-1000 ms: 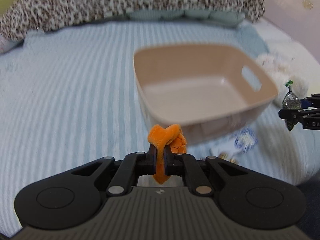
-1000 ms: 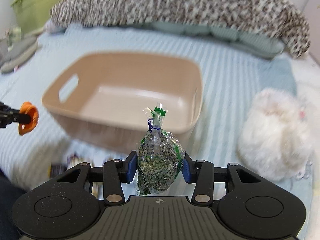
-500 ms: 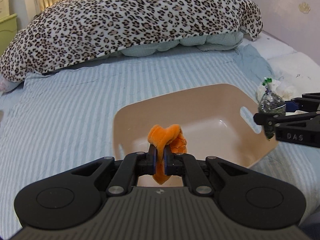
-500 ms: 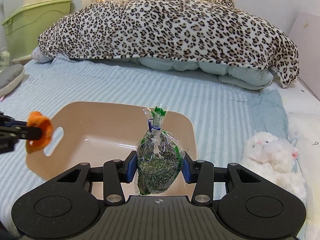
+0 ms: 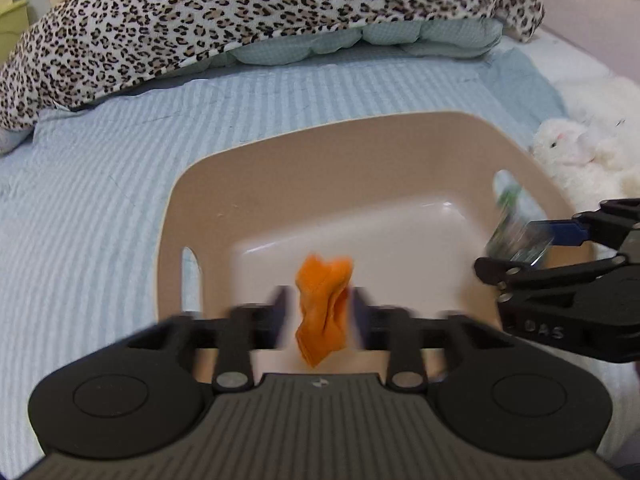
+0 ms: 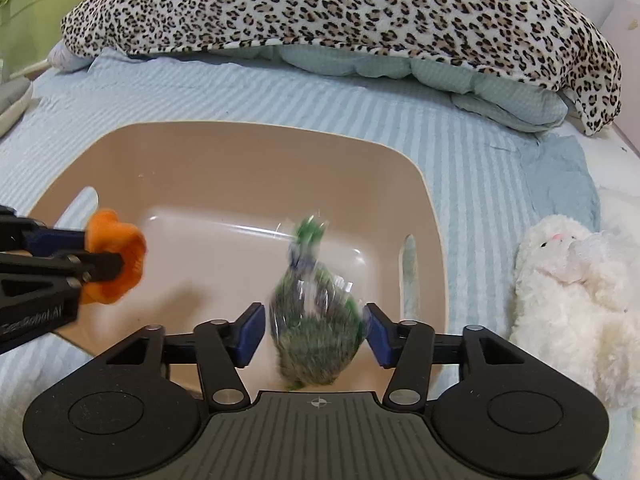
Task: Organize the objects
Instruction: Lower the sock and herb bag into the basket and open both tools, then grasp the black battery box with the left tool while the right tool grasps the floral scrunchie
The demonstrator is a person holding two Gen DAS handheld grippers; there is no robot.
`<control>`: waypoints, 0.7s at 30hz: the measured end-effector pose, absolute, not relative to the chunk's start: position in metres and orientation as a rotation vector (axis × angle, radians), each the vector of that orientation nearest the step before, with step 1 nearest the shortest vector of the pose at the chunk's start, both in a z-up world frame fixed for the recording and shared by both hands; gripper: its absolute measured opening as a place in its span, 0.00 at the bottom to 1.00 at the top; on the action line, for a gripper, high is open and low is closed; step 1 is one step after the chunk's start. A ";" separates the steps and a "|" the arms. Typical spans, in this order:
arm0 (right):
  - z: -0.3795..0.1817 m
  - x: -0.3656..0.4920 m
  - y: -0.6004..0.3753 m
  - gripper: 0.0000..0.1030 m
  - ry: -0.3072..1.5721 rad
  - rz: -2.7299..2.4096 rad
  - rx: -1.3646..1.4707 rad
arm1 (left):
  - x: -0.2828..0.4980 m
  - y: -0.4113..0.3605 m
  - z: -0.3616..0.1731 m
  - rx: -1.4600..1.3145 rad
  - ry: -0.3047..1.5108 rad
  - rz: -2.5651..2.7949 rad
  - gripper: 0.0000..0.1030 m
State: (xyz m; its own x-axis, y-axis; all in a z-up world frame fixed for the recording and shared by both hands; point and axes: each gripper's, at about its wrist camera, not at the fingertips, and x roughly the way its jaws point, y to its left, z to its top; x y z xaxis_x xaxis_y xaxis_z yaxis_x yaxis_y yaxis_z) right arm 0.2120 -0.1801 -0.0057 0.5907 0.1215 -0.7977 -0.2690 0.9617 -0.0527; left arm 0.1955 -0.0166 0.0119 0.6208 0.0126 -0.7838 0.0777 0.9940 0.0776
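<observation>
A beige plastic bin (image 5: 360,148) with handle slots sits on the striped bed; it also shows in the right wrist view (image 6: 240,152). My left gripper (image 5: 320,320) is over the bin with its jaws parted, and the orange fabric piece (image 5: 322,308) is blurred between them, loose. In the right wrist view the left gripper (image 6: 108,264) still appears around the orange piece (image 6: 116,256). My right gripper (image 6: 314,334) is open over the bin, and the clear bag of green herbs (image 6: 316,320) is blurred between its pads, loose.
A leopard-print blanket (image 6: 340,12) over a pale green quilt lies across the back of the bed. A white plush toy (image 6: 572,300) lies right of the bin. A green storage box (image 6: 24,8) stands at the far left.
Both grippers moved lower over the bin and opened. The orange piece and the herb bag have come free of the pads and are blurred, dropping.
</observation>
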 end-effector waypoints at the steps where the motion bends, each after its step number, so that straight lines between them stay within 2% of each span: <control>1: -0.002 0.209 -0.183 0.67 0.905 0.228 -0.169 | 0.190 -0.017 0.016 0.104 0.884 -0.037 0.70; 3: 0.007 0.203 -0.190 0.77 0.892 0.225 -0.144 | 0.177 -0.018 0.024 0.123 0.842 -0.031 0.74; 5: 0.015 0.195 -0.197 0.79 0.889 0.221 -0.121 | 0.165 -0.017 0.032 0.150 0.825 -0.042 0.76; 8: 0.024 0.179 -0.206 0.88 0.885 0.204 -0.093 | 0.148 -0.011 0.037 0.146 0.831 -0.041 0.81; 21: 0.017 0.113 -0.209 0.90 0.955 0.230 -0.061 | 0.079 0.023 0.018 0.166 0.910 -0.056 0.81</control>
State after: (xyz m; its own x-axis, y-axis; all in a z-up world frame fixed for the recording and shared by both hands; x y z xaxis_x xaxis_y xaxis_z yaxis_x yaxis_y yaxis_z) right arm 0.1130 -0.2093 0.0171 0.5549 0.1680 -0.8148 -0.2214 0.9739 0.0500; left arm 0.0794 0.0234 0.0182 0.6132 0.0219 -0.7896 0.1191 0.9856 0.1197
